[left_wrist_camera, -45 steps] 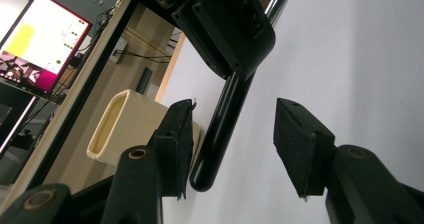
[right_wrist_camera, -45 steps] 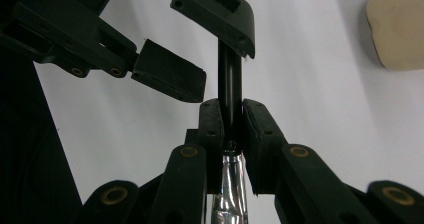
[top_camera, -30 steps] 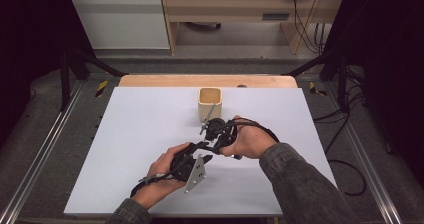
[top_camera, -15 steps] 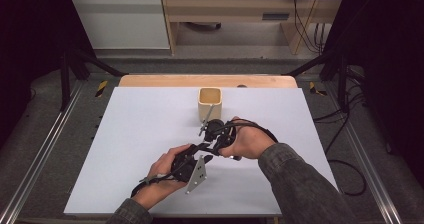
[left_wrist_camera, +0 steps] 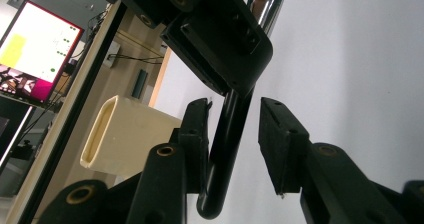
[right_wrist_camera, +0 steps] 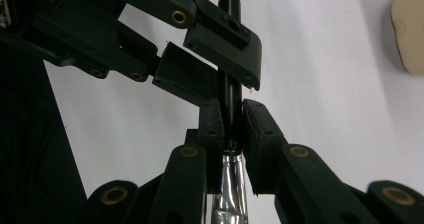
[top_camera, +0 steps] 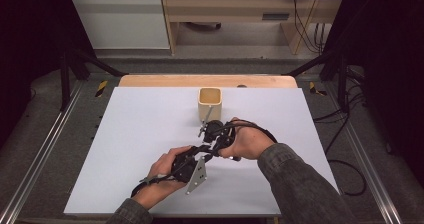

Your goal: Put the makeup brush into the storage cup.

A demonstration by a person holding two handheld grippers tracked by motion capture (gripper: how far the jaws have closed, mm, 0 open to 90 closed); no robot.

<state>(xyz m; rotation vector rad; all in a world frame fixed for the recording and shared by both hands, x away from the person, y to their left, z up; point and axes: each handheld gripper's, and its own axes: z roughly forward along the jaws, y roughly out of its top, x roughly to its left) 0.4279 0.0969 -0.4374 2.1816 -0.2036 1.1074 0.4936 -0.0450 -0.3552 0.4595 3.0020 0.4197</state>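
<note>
A tool with a black handle (left_wrist_camera: 225, 154) and a shiny metal shaft (right_wrist_camera: 229, 189) hangs over the white table between both grippers. My right gripper (right_wrist_camera: 230, 106) is shut on it where handle and shaft meet. My left gripper (left_wrist_camera: 234, 106) has just been closing its jaws around the free end of the handle (right_wrist_camera: 229, 14). One pad lies against the handle and a gap remains at the other. In the high view the left gripper (top_camera: 202, 151) and right gripper (top_camera: 212, 131) meet at mid-table, and the shaft (top_camera: 205, 116) points toward a cream cup (top_camera: 210, 102).
The cream cup (left_wrist_camera: 125, 134) stands upright at the back middle of the white tabletop (top_camera: 125, 134), just beyond the tool's tip. A wooden strip (top_camera: 160, 80) runs along the far edge. A lit monitor (left_wrist_camera: 35, 49) stands off the table.
</note>
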